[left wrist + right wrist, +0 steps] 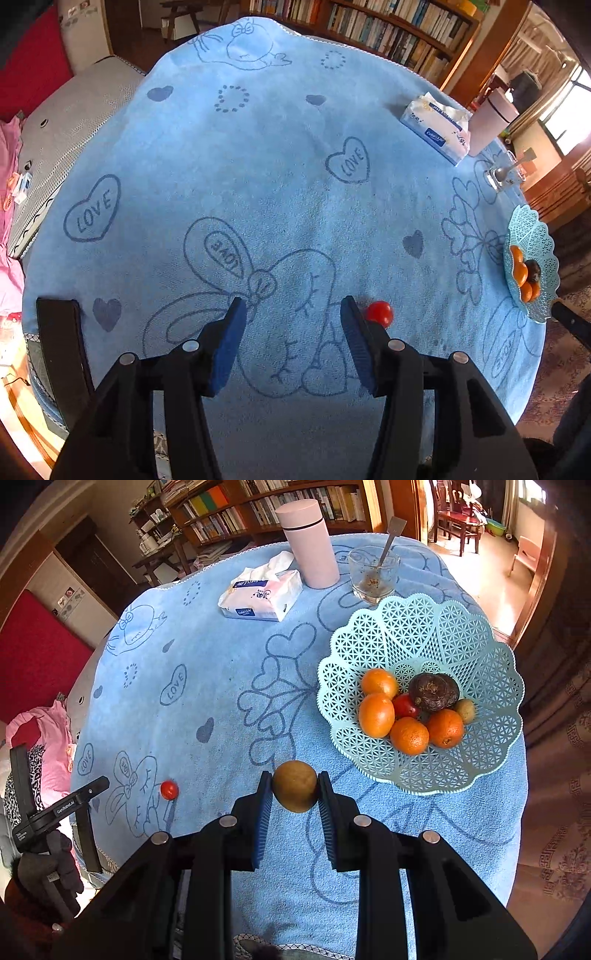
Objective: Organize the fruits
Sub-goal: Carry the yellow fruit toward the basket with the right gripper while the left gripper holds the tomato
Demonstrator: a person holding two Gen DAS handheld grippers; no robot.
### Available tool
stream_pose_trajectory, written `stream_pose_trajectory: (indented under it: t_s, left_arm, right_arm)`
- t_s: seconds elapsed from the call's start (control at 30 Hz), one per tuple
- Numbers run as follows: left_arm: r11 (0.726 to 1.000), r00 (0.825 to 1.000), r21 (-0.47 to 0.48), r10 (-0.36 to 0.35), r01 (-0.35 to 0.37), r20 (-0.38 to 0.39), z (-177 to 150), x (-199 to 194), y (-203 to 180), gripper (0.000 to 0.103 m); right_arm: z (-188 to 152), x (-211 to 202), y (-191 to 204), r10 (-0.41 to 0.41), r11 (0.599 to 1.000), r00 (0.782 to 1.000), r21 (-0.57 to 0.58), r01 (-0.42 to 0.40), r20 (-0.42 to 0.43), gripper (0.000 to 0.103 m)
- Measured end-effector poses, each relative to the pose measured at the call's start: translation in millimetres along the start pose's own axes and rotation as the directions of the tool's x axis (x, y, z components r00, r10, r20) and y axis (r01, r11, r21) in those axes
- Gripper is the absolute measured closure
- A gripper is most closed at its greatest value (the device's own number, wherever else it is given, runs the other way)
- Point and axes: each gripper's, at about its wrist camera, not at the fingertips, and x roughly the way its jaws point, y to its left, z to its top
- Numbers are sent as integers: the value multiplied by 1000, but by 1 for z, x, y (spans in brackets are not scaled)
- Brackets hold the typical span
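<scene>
1. We saw a blue towel (207, 738) printed with hearts, bows and "LOVE" covering the table.
2. A tissue pack (260, 594) lay near the far edge.
3. Just beside it stood a pink lidded canister (308, 542), upright.
4. A glass (373, 576) with a spoon (391, 541) leaning in it stood next to that.
5. Bookshelves (391, 26) lined the wall behind.

Round table (221, 709) draped in a blue cloth (280, 177) printed with hearts and "LOVE". Behind it, wooden bookshelves (391, 29) packed with books line the far wall. A red panel (33, 653) stands at left; pink fabric (55, 731) lies beside the table. At right, wooden chairs (458, 517) occupy a sunlit doorway.
</scene>
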Motion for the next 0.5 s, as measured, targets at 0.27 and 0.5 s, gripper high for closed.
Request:
stream_pose_trajectory:
  t_s: [0.27,0.5]
  left_arm:
    - [993,994,64,-97,101,-57,-14,32,-41,50]
    - [981,985,144,-111,130,-130,-13,67,-72,60]
  right_arm:
    - [-1,12,19,4,999,999,-52,-6,-38,78]
    - [-5,11,16,-10,998,998,-58,7,-55,78]
